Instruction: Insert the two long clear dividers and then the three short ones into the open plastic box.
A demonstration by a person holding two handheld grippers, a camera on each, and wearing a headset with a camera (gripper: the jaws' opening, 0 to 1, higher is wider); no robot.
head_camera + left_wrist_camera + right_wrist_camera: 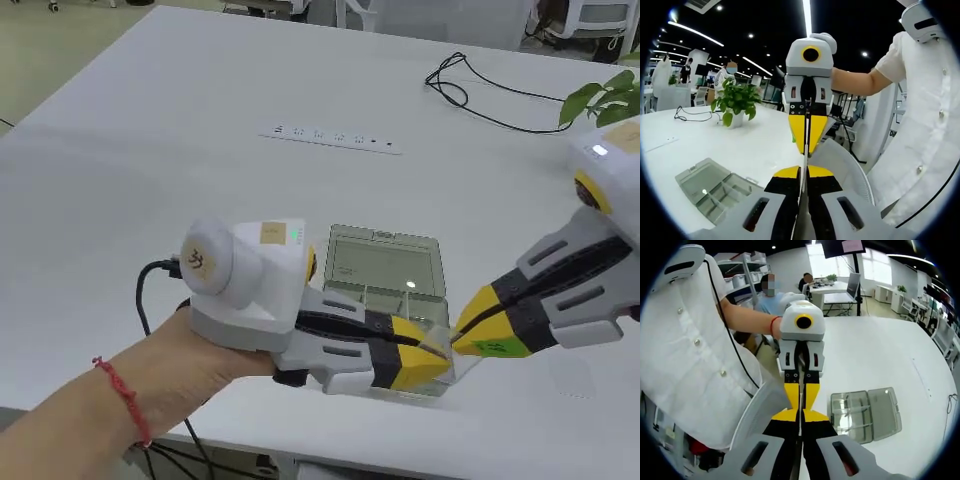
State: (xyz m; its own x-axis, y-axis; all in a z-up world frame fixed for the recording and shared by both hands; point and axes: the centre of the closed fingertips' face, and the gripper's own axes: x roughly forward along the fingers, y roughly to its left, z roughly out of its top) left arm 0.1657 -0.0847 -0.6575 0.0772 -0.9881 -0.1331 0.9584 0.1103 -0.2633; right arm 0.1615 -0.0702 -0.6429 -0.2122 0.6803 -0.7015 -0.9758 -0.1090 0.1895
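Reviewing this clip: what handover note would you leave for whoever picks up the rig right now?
Both tongs are shut on one clear divider: left tongs at one end, right tongs at the other, over the near part of the open box on the white table.
Done: some dividers seem seated inside the box; count unclear.
Left: seat this one, then any remaining.
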